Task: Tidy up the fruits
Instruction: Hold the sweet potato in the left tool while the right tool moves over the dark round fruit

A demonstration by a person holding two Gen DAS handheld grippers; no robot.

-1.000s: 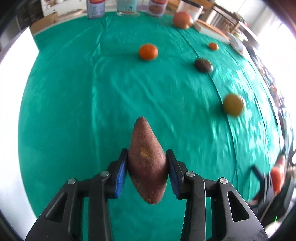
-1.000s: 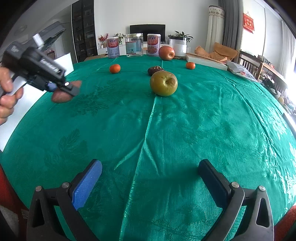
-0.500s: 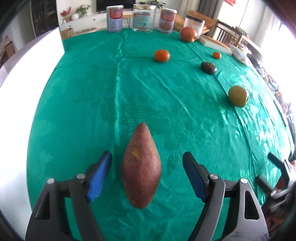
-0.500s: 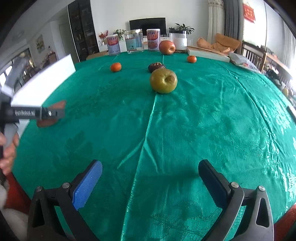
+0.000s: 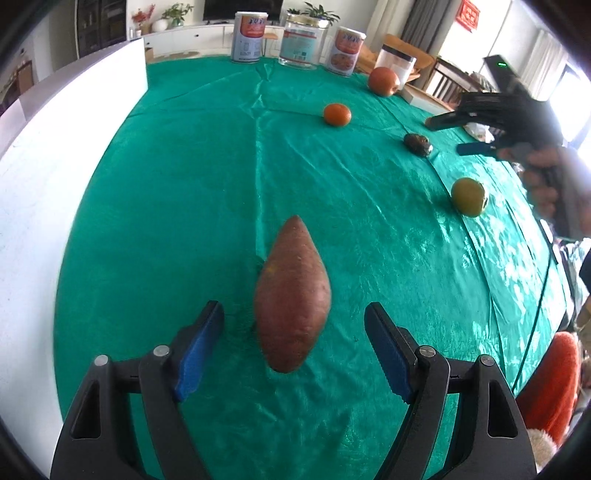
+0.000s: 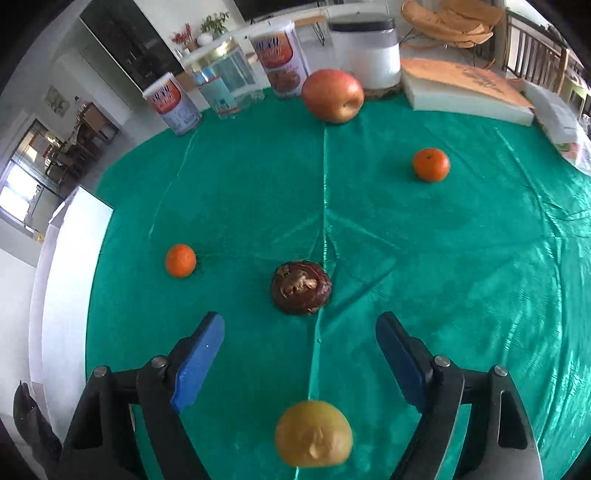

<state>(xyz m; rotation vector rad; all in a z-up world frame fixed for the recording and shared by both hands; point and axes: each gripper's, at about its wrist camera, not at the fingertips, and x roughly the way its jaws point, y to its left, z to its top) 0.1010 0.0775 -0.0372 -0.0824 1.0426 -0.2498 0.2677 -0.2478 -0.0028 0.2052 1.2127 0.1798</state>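
On the green-clothed tabletop (image 5: 207, 166) the sweet potato (image 5: 292, 295), clamped a second ago, is now left lying free between the widened left claw (image 5: 293, 347), while the right claw (image 6: 299, 354), narrowed but empty, has been carried to the dark brown fruit (image 6: 301, 291).

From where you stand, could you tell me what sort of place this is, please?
Most likely a home's living and dining room. A table under a green tablecloth holds loose fruit and tins; behind it stand wooden chairs, potted plants and a low white cabinet.
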